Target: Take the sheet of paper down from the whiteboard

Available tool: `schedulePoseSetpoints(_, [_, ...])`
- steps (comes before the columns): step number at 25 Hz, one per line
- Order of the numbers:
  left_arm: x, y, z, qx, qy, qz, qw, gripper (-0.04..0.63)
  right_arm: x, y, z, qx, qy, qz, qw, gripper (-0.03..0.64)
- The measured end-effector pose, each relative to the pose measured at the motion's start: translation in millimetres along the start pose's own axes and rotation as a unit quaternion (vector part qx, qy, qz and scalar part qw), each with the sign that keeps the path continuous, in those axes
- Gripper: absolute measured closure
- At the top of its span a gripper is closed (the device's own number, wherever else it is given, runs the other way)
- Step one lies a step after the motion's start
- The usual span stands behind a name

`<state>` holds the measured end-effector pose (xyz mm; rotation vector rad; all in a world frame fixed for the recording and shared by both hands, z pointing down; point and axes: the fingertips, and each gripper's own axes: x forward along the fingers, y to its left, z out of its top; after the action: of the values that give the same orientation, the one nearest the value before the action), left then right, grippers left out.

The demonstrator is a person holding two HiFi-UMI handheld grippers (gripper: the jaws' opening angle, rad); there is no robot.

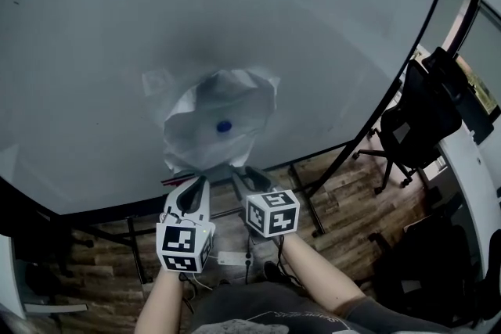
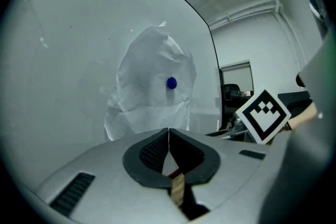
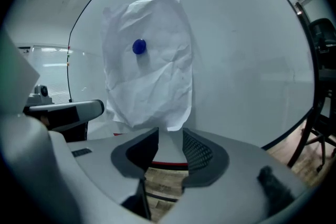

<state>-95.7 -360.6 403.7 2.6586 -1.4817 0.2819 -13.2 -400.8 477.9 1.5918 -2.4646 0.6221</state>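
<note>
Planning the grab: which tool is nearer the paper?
Right, narrowly. The right tool is open just under the sheet of paper, its lower edge above the gap; the left tool, shut, sits slightly farther back below it.

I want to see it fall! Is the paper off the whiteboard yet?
Done: nothing; the paper hangs on the whiteboard under a blue magnet. In hand: the open right hand-held gripper points at its bottom edge; the left hand-held gripper is shut. Remaining: grip and pull.
</note>
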Motion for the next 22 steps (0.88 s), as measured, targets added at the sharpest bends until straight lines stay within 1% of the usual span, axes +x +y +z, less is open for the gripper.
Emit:
schedulePoseSetpoints(3, [3.5, -1.0, 1.3, -0.005, -0.001, 0.019, 0.9998, 0.58, 5.4, -1.6, 4.5, -0.008, 0.006, 0.016, 1.0, 0.485])
schedulePoseSetpoints(8, [6.5, -1.0, 2.6, -0.005, 0.0, 0.043, 0.9991, 0.58, 15.5, -5.4, 1.2, 0.009, 0.027, 0.034, 0.999, 0.477])
schedulePoseSetpoints(10, [6.4, 0.9, 3.0, -0.007, 0.002, 0.052, 0.9986, 0.58, 16.3, -4.7, 2.6, 0.013, 0.024, 0.041, 0.999, 0.477])
schedulePoseSetpoints(15, [7.5, 3.0, 8.6, -0.01, -0.003, 0.069, 0.9976, 0.58, 18.6, -7.5, 14.7, 0.004, 0.014, 0.047, 0.999, 0.48])
schedulePoseSetpoints(16, [7.8, 2.6, 9.6, -0.01, -0.004, 0.071, 0.9974, 0.58, 19.4, -8.9, 14.6, -0.001, 0.018, 0.045, 0.999, 0.489])
schedulePoseSetpoints(17, [8.3, 2.1, 11.0, -0.009, -0.006, 0.073, 0.9973, 0.58, 20.0, -10.8, 14.0, -0.007, 0.023, 0.041, 0.999, 0.512])
schedulePoseSetpoints(18, [9.3, 1.6, 12.8, -0.007, -0.007, 0.074, 0.9972, 0.58, 20.4, -13.0, 13.6, -0.014, 0.026, 0.037, 0.999, 0.555])
schedulePoseSetpoints(19, [10.6, 1.2, 14.8, -0.006, -0.008, 0.076, 0.9971, 0.58, 20.7, -14.7, 13.7, -0.019, 0.029, 0.035, 0.999, 0.574])
schedulePoseSetpoints(22, [15.2, 0.8, 22.0, 0.0, -0.014, 0.082, 0.9965, 0.58, 20.2, -17.2, 15.6, -0.021, 0.029, 0.04, 0.999, 0.586])
